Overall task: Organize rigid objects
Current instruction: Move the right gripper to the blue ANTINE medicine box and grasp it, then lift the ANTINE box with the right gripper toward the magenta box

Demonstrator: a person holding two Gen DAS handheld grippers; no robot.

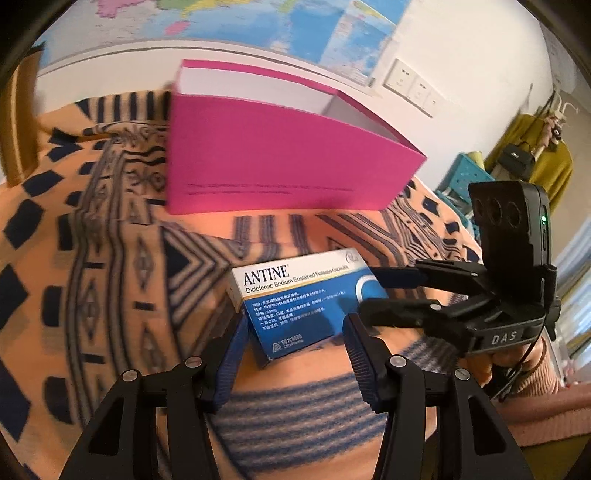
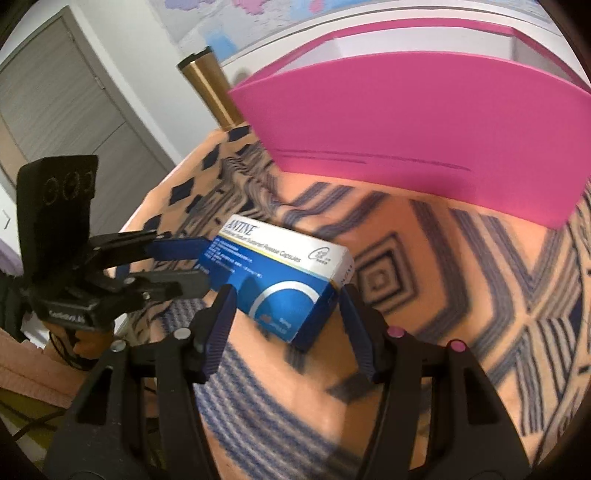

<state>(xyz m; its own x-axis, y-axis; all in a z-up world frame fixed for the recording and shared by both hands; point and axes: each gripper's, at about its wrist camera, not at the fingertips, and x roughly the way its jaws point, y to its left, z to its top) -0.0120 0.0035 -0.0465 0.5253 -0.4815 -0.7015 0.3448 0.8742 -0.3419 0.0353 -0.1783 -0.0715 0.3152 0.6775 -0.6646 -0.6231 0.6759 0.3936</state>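
Observation:
A blue and white ANTINE medicine box [image 1: 301, 301] lies on the patterned orange cloth; it also shows in the right wrist view [image 2: 284, 280]. An open pink box [image 1: 280, 155] stands behind it, also in the right wrist view [image 2: 424, 125]. My left gripper [image 1: 295, 332] is open with its fingers on either side of the medicine box's near end. My right gripper [image 2: 288, 306] is open around the box's other end. Each gripper shows in the other's view: the right one [image 1: 380, 295] and the left one [image 2: 195, 262], both at the box.
The orange cloth with dark blue patterns [image 1: 110, 277] covers the surface. A gold cylinder [image 2: 210, 88] stands at the back left. Teal crates [image 1: 465, 177] and a yellow-draped rack [image 1: 543, 162] are beyond the right edge. A map hangs on the wall [image 1: 258, 22].

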